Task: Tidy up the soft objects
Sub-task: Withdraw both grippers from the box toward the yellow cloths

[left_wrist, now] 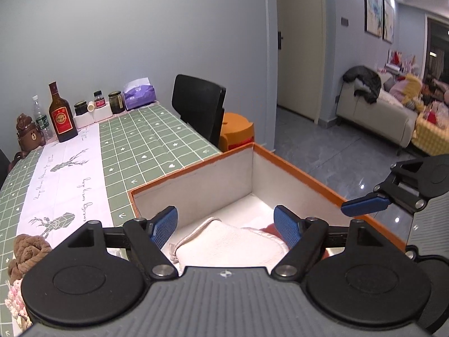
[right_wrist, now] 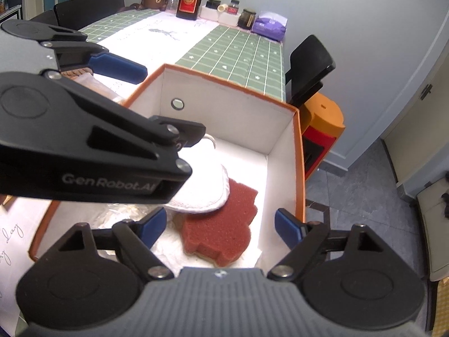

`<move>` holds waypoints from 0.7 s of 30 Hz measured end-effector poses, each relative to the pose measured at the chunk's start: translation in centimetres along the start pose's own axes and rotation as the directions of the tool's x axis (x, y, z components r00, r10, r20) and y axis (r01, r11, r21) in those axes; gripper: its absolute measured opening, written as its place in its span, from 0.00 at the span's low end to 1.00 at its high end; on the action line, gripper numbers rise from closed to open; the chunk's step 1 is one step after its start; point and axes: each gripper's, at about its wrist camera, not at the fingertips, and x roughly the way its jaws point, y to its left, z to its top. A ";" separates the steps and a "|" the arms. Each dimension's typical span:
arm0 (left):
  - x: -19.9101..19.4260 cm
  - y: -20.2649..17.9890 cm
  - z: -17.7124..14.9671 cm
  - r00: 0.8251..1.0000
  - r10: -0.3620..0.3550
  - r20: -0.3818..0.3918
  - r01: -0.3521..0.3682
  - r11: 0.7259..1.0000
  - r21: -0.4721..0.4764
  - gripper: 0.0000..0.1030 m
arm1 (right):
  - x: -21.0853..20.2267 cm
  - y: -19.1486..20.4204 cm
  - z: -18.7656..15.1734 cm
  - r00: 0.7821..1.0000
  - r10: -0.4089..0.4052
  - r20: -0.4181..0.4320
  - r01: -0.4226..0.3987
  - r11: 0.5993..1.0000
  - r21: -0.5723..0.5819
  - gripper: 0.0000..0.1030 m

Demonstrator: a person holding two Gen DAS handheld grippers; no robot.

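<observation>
Soft white cloth (right_wrist: 204,193) is laid partly over a red sponge (right_wrist: 221,233) inside an orange box (right_wrist: 224,84) with white walls, set on the bench (left_wrist: 157,140). Both things are seen below the left gripper (left_wrist: 226,226) and right gripper (right_wrist: 220,227). Both jaws are spread wide, and nothing is held.

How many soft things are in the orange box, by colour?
White cloth: 1
Red sponge: 1
Total: 2, both lying loose in the box.
</observation>
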 end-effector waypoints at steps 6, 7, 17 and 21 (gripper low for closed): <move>-2.5 0.6 -0.5 0.999 -0.018 0.039 0.019 1.000 -0.017 0.89 | -2.0 1.4 -0.5 0.999 -0.026 0.039 0.026 1.000 0.011 0.81; -2.9 0.7 -0.6 0.999 -0.019 0.043 0.020 1.000 -0.018 0.89 | -2.4 1.6 -0.5 0.999 -0.024 0.047 0.024 1.000 0.015 0.81; -7.5 3.6 -3.2 0.995 0.034 0.092 -0.030 0.998 -0.052 0.89 | -6.3 4.6 -0.9 0.982 0.029 0.186 -0.039 0.998 0.052 0.81; -9.2 5.6 -4.8 0.993 0.076 0.085 -0.069 0.994 -0.080 0.89 | -7.6 7.4 -1.2 0.965 0.050 0.258 -0.064 0.997 0.044 0.81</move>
